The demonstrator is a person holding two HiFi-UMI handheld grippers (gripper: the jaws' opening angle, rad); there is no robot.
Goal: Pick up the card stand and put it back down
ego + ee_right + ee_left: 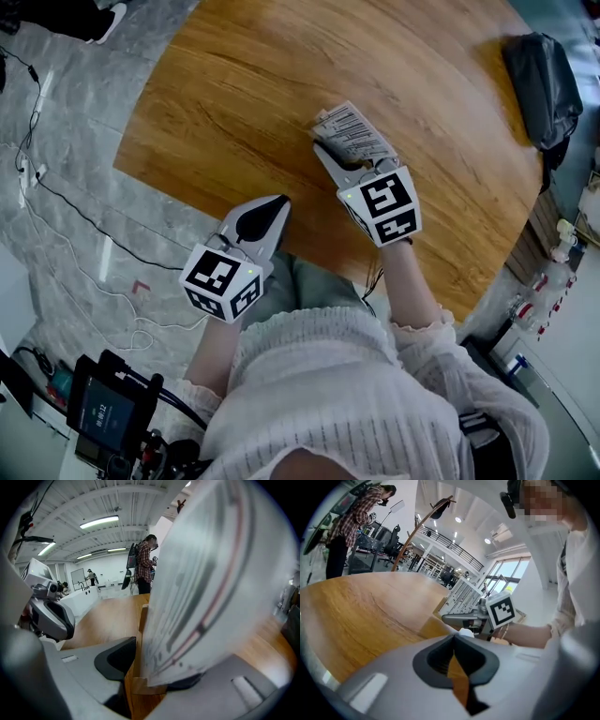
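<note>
The card stand point(349, 129) is a small wooden base point(140, 684) holding a white printed card point(211, 583). My right gripper point(349, 152) is shut on that base, one pad on each side, and the card leans over its right jaw. It sits over the round wooden table point(281, 84); whether the base touches the tabletop I cannot tell. My left gripper point(278, 204) hovers at the table's near edge, left of the right gripper, shut and holding nothing. In the left gripper view its jaws point(453, 641) meet, and the right gripper's marker cube point(502, 611) shows beyond.
A black bag point(544, 84) lies at the table's far right. Cables point(56, 202) run over the grey floor at left, and a device with a screen point(103, 412) stands at lower left. A person point(145, 562) stands beyond the table's far side.
</note>
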